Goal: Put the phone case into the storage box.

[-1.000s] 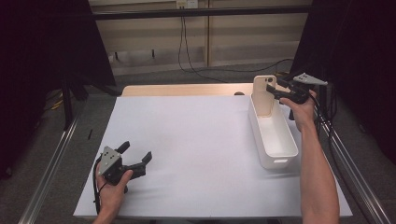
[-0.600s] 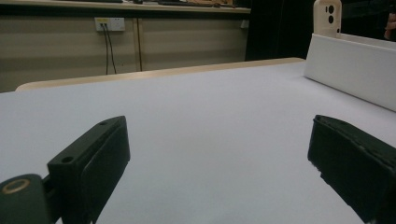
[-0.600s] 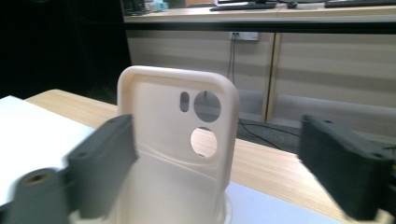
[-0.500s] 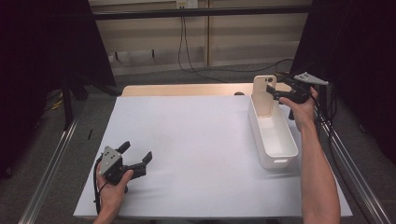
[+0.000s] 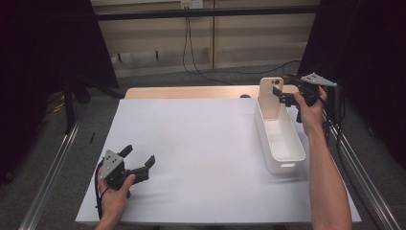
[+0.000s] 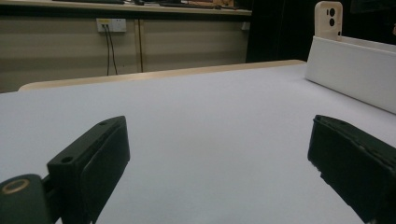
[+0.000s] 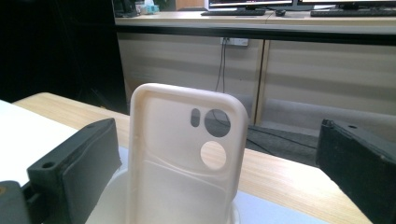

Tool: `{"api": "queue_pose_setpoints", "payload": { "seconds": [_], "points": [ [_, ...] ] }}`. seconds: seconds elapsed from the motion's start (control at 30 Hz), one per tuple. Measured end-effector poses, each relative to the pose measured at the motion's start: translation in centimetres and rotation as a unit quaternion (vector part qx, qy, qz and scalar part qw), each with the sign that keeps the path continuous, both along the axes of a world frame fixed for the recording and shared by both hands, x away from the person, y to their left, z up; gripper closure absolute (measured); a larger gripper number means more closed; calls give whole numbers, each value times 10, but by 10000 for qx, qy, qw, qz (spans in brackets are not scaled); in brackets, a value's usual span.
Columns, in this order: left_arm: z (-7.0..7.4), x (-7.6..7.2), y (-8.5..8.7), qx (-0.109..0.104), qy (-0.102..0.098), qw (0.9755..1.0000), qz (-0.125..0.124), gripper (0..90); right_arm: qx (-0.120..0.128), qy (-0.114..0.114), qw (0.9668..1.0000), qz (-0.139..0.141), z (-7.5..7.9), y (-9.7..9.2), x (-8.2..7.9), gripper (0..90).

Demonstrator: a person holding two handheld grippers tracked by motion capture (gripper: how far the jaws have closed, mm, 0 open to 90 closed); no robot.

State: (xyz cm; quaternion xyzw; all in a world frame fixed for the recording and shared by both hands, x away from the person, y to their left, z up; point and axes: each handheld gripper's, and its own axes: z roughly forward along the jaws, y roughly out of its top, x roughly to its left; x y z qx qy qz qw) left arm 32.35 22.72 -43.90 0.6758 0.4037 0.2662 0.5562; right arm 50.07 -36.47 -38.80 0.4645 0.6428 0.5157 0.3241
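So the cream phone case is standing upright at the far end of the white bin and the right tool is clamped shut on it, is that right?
Not quite. The right tool is open: in the right gripper view its jaws stand clear on either side of the phone case, having just been opening. The case does stand upright at the far end of the white bin.

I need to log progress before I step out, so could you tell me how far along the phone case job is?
Done: the phone case stands upright at the far end of the white bin. In hand: the right gripper has just been opening, its jaws apart on either side of the case without pressing it. Left: drawing that gripper clear. The left gripper rests open on the table.
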Motion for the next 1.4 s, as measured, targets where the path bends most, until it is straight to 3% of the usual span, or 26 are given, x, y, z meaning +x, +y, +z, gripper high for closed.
{"api": "queue_pose_setpoints", "payload": {
  "seconds": [0.1, 0.2, 0.47, 0.6, 0.83, 1.4],
  "points": [
    [0, 0, 0, 9, 1, 10000, -4, 56, -5, 28, 10000, -44, 1, 1, -2, 0],
    [0, 0, 0, -15, -11, 10000, -4, 57, -205, -164, 9994, -239, -1, 5, -6, 3],
    [0, 0, -1, 2, -4, 10000, -6, 56, -104, -94, 9997, -191, -7, 7, -16, 3],
    [0, 0, -1, -48, -13, 10000, -25, 54, -169, -83, 9996, -216, -3, 7, -23, 6],
    [1, -1, 1, -65, -5, 10000, -34, 54, 31, -126, 9995, -288, 4, 7, -35, 10],
    [1, -1, 1, -66, 6, 10000, 6, 53, -7, -241, 9990, -372, 6, 3, -69, 6]
  ]
}}
